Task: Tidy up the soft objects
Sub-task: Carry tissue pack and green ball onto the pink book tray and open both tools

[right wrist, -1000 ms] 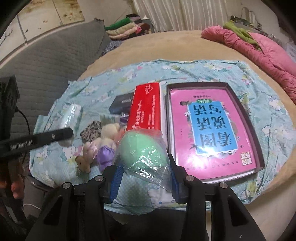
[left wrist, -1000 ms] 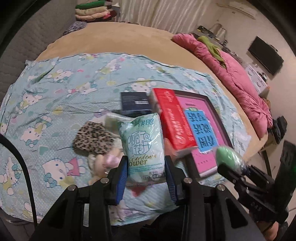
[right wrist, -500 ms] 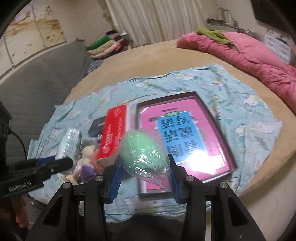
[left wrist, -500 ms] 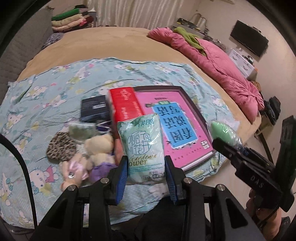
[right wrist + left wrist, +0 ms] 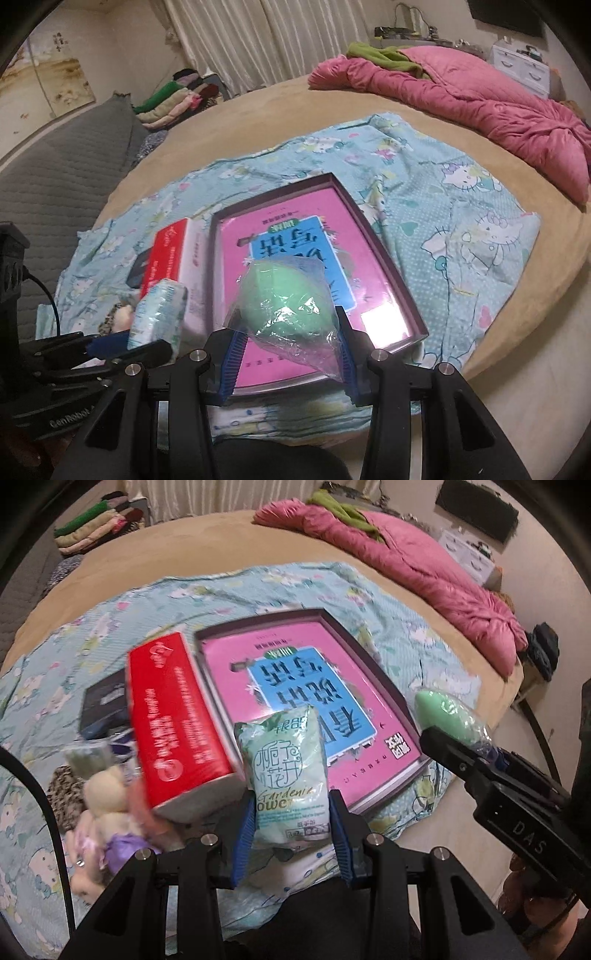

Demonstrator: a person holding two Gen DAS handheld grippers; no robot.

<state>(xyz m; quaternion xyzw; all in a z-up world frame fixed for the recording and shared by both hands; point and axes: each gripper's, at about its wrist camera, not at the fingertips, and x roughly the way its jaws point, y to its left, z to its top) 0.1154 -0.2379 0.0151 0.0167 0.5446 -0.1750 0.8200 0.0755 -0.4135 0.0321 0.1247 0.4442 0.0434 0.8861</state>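
Observation:
My left gripper (image 5: 291, 827) is shut on a pale green tissue pack (image 5: 288, 771) and holds it above the near left corner of the pink-lined box (image 5: 317, 635). My right gripper (image 5: 288, 350) is shut on a green egg-shaped sponge in clear wrap (image 5: 284, 299), held over the near part of the same box (image 5: 391, 258). The sponge (image 5: 443, 709) also shows at the right of the left wrist view, and the tissue pack (image 5: 159, 314) at the left of the right wrist view. Small plush toys (image 5: 107, 816) lie left of the box.
A red carton (image 5: 173, 720) lies against the box's left side, with a dark flat case (image 5: 103, 701) and a leopard-print item (image 5: 62, 797) beyond it. All rest on a blue cartoon-print sheet (image 5: 461, 206) on a tan round bed. A pink duvet (image 5: 461, 99) lies far right.
Both grippers have moved right and toward the pink-lined box, still holding their objects. The box now fills more of both views.

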